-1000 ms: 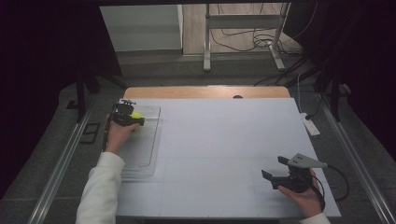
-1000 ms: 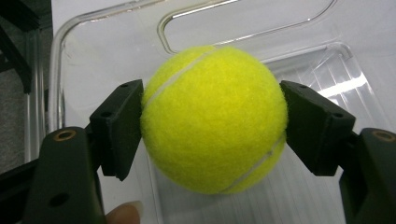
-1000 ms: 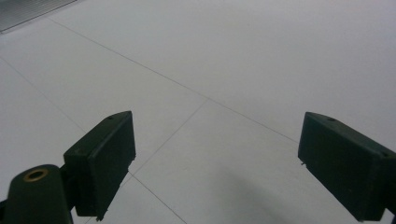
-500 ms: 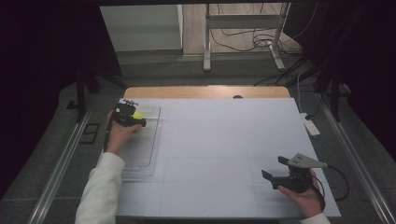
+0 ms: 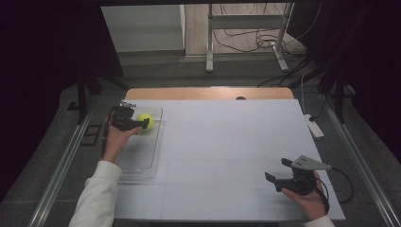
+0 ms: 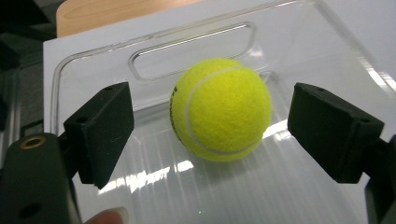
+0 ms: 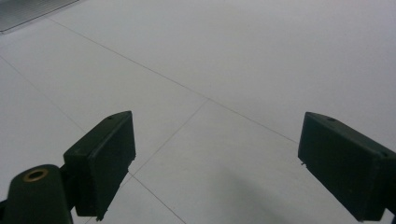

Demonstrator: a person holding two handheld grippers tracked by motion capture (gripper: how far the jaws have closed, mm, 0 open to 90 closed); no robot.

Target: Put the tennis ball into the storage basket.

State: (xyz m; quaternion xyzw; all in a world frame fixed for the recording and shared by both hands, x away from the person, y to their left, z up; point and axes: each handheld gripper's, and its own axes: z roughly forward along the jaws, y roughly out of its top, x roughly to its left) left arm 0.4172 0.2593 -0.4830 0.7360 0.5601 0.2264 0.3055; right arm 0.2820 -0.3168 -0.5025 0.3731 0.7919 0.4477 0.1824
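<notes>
Ball: tennis ball [image 6: 220, 109], fuzzy yellow-green felt with a curved white seam, round; I see it lying inside the clear tray at its far end.
Tray: clear plastic tray [image 5: 142, 158], rectangular with rounded corners, ribbed glossy floor that throws back glare, and a slot-shaped handle cut-out in the far wall; it sits on the left part of the table and holds the ball.
Left tool: my left gripper [image 6: 210, 140] is spread wide, its matte black block-shaped jaws on either side of the ball with a gap on both sides, so nothing is clamped; from above I see this gripper [image 5: 142, 124] over the tray's far end.
Right tool: my right gripper [image 5: 280, 169] is also spread and holds nothing, near the table's front right corner, well apart from the tray.
Table: white tabletop [image 7: 243, 70], smooth and matte, crossed by thin seam lines, with a wooden edge at the far side.
</notes>
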